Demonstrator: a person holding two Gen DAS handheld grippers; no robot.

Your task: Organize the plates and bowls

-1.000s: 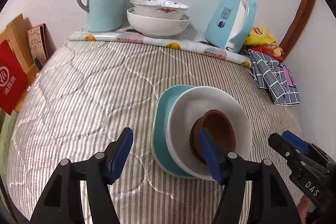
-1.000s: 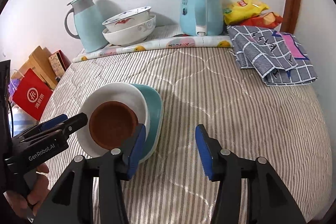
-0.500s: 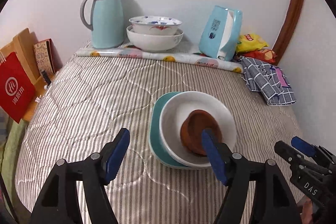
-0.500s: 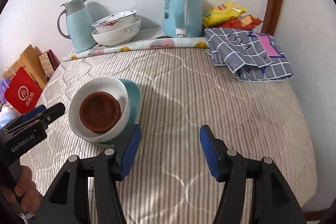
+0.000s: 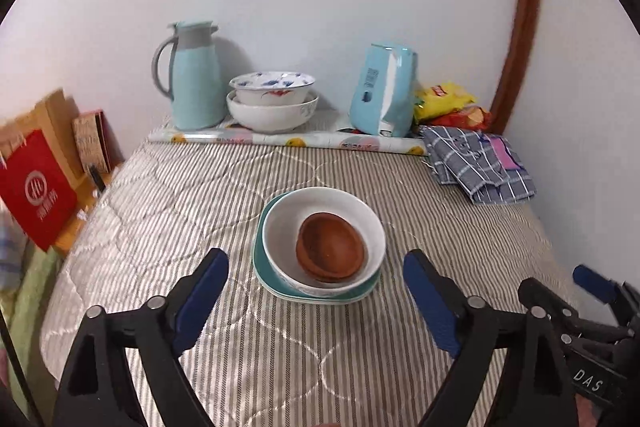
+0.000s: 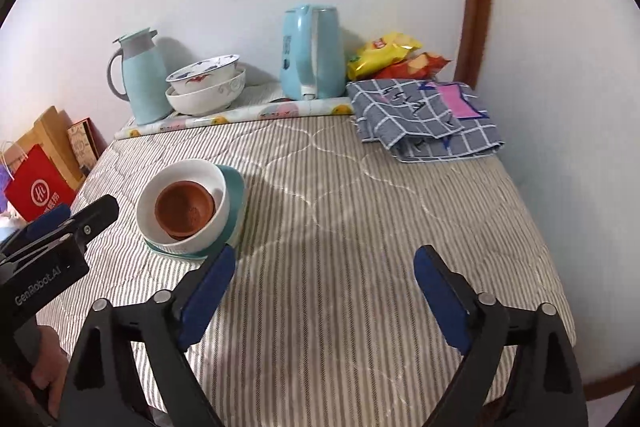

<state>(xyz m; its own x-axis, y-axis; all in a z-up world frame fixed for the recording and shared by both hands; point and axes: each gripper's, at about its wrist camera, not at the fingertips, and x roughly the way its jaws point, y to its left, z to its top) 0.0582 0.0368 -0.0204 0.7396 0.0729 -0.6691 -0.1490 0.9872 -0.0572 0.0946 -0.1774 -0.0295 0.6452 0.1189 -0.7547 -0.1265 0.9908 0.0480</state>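
Judging from the layout, most of the stacking appears done. A brown bowl is nested in a white bowl, which is seated on a teal plate near the middle of the striped mattress. Two patterned bowls are stacked at the far edge, between the flask and the kettle. Whether the two stacks are to be merged cannot be determined.

The left gripper is held with jaws spread wide, empty, just short of the near stack. The right gripper is likewise spread and empty, over bare mattress, with the stack to its left.

Only the plate's rim is exposed; a second plate beneath cannot be ruled out. The lower patterned bowl's interior is hidden.
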